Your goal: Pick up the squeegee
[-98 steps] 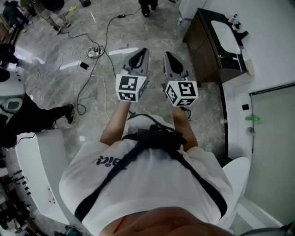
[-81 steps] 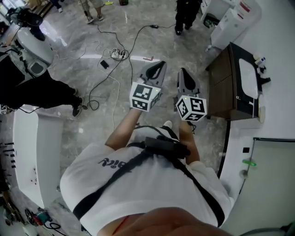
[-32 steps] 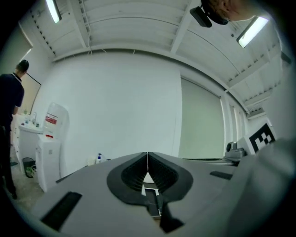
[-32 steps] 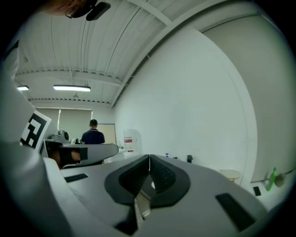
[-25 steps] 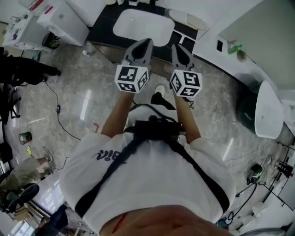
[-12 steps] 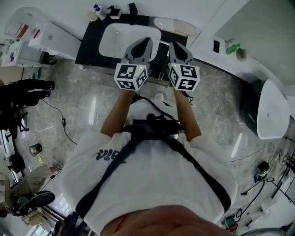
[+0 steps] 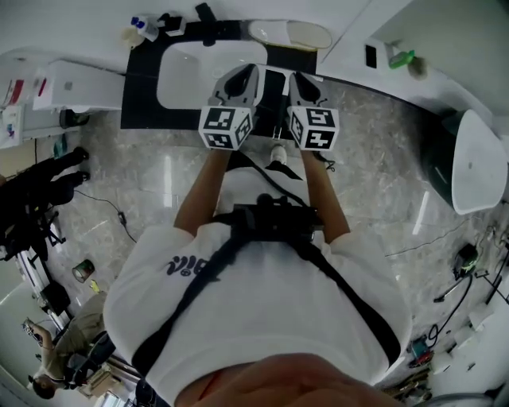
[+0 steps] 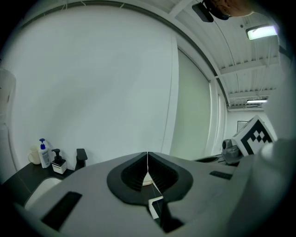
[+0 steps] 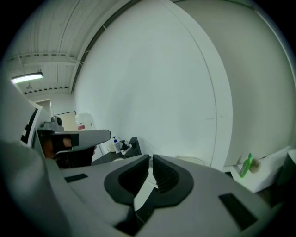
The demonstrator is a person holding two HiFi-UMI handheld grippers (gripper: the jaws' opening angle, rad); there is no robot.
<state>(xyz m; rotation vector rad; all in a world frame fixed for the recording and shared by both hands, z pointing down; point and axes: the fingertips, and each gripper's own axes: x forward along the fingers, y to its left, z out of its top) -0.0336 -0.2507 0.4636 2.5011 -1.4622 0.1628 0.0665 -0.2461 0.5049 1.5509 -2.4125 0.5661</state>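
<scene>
No squeegee shows plainly. A small green object (image 7: 402,58) stands on the white ledge at the upper right, and also shows in the right gripper view (image 9: 245,165); I cannot tell what it is. My left gripper (image 7: 246,73) and right gripper (image 7: 296,79) are held side by side over the front of a black vanity top (image 7: 143,87) with a white basin (image 7: 187,71). In the left gripper view the left gripper (image 8: 147,159) is shut with nothing in it. The right gripper (image 9: 151,162) is likewise shut and holds nothing.
Bottles (image 7: 139,24) and a black faucet (image 7: 205,12) stand behind the basin, with a white oval dish (image 7: 290,33) to its right. A white toilet (image 7: 473,163) is at the right. People stand at the left edge (image 7: 40,191). Cables and gear lie at the lower right (image 7: 465,262).
The view has swung from the open floor to the vanity. Both grippers, still shut, have come forward and lower over the counter's front edge.
</scene>
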